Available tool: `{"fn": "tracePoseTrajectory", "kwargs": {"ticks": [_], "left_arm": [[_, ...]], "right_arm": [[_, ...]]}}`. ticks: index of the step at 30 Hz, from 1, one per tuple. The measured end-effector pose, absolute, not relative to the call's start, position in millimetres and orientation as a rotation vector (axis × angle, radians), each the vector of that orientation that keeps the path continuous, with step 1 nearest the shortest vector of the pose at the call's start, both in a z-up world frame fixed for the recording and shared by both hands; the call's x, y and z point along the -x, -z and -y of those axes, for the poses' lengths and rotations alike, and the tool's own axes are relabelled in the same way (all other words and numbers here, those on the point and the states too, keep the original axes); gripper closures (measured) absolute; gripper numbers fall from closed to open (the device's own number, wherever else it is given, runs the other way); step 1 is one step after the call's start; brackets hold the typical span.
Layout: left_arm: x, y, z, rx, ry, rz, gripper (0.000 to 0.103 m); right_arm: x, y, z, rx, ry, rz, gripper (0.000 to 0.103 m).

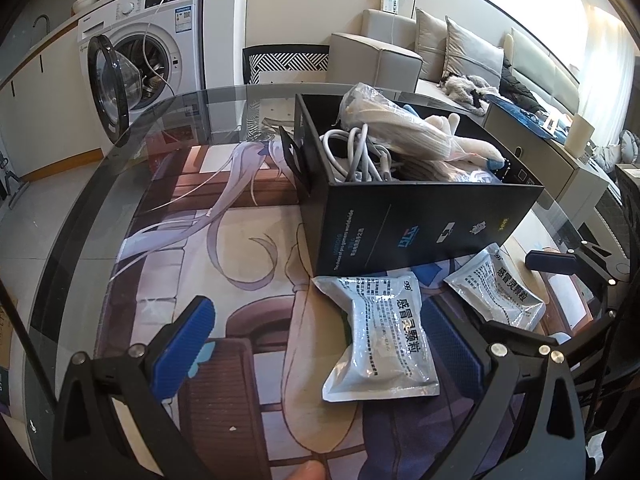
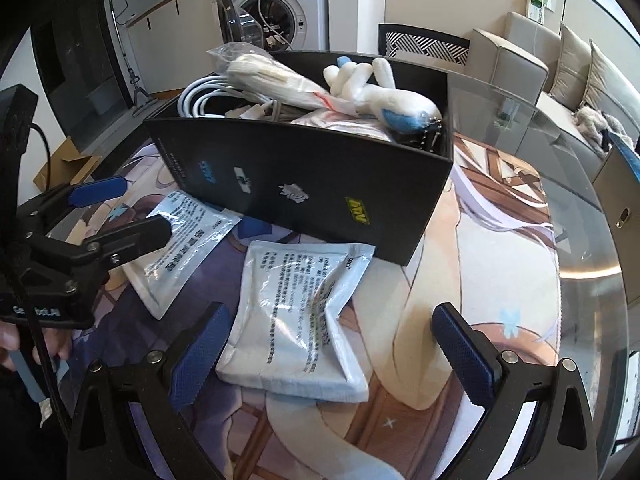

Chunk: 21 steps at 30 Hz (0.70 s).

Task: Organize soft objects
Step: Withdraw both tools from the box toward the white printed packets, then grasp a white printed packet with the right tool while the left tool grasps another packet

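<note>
Here, both grippers (image 1: 320,344) (image 2: 332,352) agape, empty.

Two sachets (image 1: 380,332) (image 1: 498,290) — one box (image 1: 420,216) — one plush (image 2: 380,92).

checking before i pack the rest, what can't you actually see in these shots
- Bottom of the black box: both views, hidden by its near wall and by the cables and plush toy piled on top.
- Small print on the medicine packet: right wrist view, too small.
- Second packet: right wrist view, partly covered by the left tool.
</note>
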State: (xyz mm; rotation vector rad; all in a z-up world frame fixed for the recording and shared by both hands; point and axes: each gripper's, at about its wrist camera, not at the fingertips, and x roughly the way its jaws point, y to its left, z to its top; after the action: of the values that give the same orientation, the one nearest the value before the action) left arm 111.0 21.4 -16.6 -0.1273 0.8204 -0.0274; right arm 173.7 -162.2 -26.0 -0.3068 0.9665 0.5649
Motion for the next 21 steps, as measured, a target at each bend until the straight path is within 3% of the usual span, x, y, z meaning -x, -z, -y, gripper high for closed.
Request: {"fn": "tracePoseTrajectory", "kwargs": {"ticks": [7, 11, 21], "left_arm": [[-112, 18, -20, 0.131, 0.031, -0.824, 0.0], [-112, 18, -21, 0.135, 0.031, -0.826, 0.0], [-114, 21, -17, 0.124, 0.046, -0.842, 0.0]], "right_arm": [[-167, 26, 151, 0.343, -0.581, -0.94, 0.002], [-169, 27, 149, 0.35, -0.586, -0.941, 0.01], [-165, 28, 153, 0.355, -0.593, -0.946, 0.011]]}}
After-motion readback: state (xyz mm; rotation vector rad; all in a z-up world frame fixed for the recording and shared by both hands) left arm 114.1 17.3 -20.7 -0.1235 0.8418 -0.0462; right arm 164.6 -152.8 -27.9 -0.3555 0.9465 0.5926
